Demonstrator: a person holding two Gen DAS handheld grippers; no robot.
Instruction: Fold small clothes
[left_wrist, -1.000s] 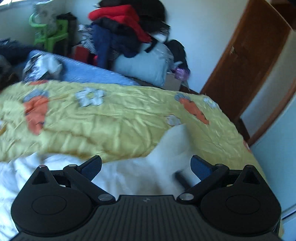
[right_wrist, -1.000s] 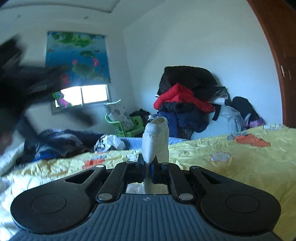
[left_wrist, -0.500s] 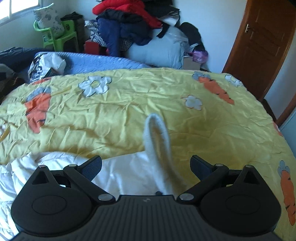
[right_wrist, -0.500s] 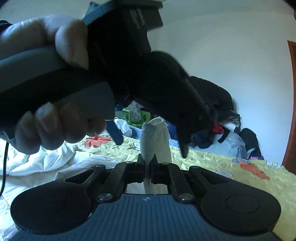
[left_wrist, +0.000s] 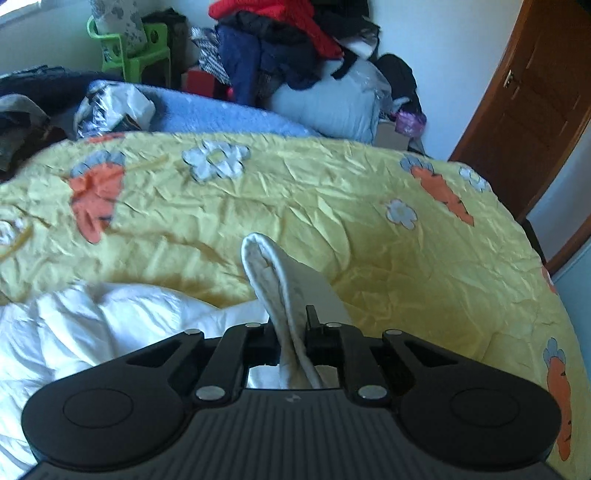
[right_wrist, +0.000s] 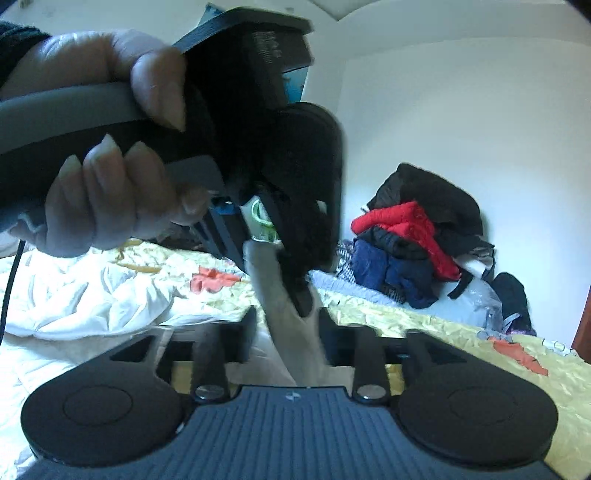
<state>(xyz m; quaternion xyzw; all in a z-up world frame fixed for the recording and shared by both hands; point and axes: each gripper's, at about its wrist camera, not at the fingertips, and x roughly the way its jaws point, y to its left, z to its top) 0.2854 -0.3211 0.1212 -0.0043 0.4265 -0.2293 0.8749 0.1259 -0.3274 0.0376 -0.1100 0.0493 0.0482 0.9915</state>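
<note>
Gripping a white sock (left_wrist: 284, 295) above the yellow carrot-print bedspread (left_wrist: 295, 199).
The sock is pinched by the left gripper (left_wrist: 291, 336); the right gripper (right_wrist: 288, 332) is spread around it.

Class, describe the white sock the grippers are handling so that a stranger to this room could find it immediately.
Start at the yellow carrot-print quilt covering the bed. Just above its near edge, the left gripper is shut on a white sock that sticks up in a narrow loop. Unlike the crumpled white sheet beside it, it is small, slim and lifted off the bed.
</note>
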